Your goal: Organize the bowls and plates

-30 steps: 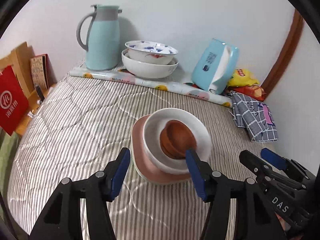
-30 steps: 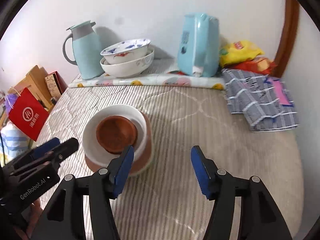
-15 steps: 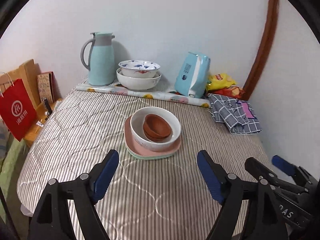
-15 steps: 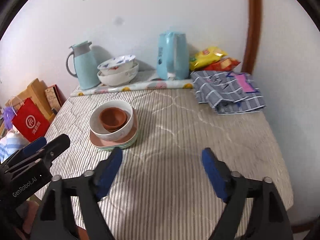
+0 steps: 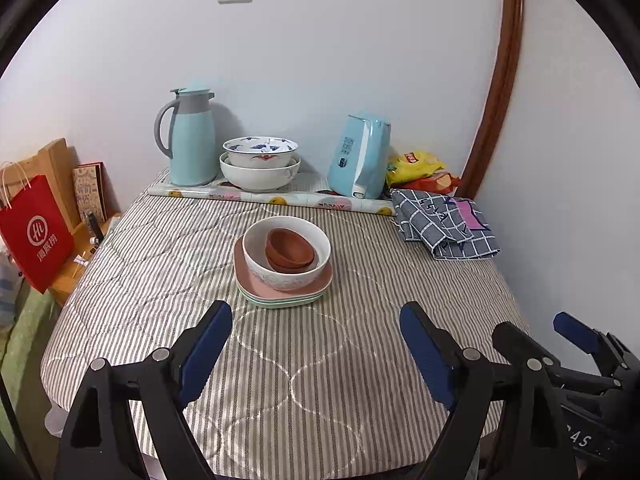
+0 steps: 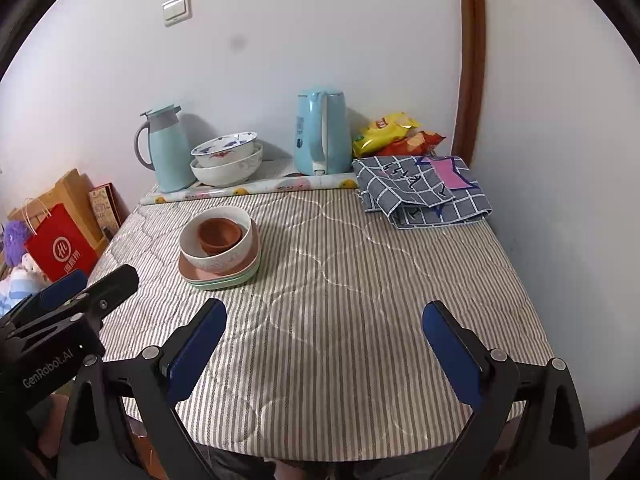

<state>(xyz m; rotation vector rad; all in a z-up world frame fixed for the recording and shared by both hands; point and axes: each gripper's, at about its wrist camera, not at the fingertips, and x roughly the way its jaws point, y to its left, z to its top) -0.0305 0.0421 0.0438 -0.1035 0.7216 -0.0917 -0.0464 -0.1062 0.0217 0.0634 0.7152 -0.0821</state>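
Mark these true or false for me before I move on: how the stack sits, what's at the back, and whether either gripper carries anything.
1. The brown bowls sit inside the white bowl. True.
2. The white bowl rests on the bare tablecloth. False: it sits on the stacked plates.
3. The left gripper holds a plate. False: nothing is between its fingers, which are opening.
4. The right gripper is empty. True, and also opening.
5. The checked cloth covers the patterned bowls. False: it lies apart, at the right.
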